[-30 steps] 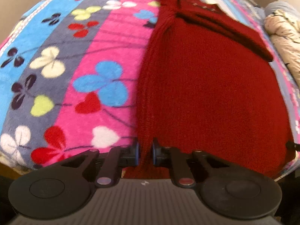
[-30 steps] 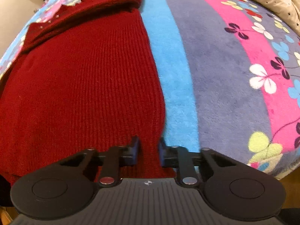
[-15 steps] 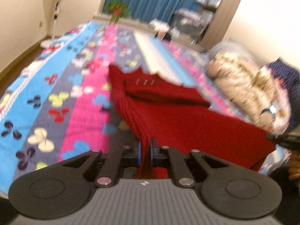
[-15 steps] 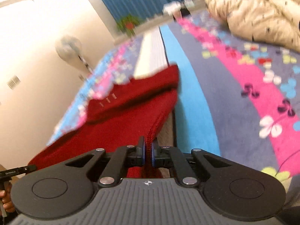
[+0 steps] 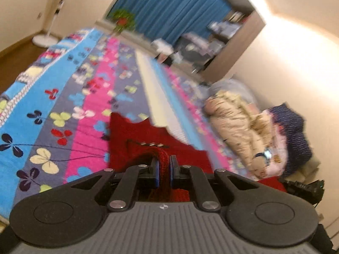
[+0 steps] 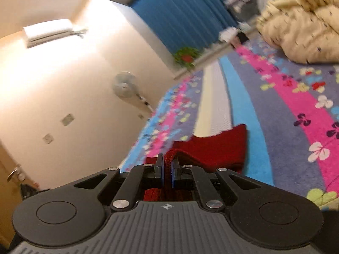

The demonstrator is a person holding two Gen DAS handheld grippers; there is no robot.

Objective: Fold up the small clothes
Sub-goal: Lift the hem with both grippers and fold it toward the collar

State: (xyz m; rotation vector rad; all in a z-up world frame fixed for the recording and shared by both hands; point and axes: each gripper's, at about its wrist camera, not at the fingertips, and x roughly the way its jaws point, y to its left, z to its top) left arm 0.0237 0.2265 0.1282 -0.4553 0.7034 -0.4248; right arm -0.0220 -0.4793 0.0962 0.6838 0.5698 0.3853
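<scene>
While the left gripper [image 5: 163,170] clamps a bunched ridge of the red knit sweater [image 5: 131,144], the left wrist view shows the garment's far part lying on the striped flowered blanket [image 5: 42,97], with small metal studs just beyond the pinch. A beige quilt [image 5: 237,122] lies right of the sweater, blue curtains [image 5: 169,10] far behind it. From the right wrist view, the right gripper [image 6: 167,173] is pinched on another fold of the sweater [image 6: 211,148]; the quilt [image 6: 303,29] lies well beyond and right of it.
</scene>
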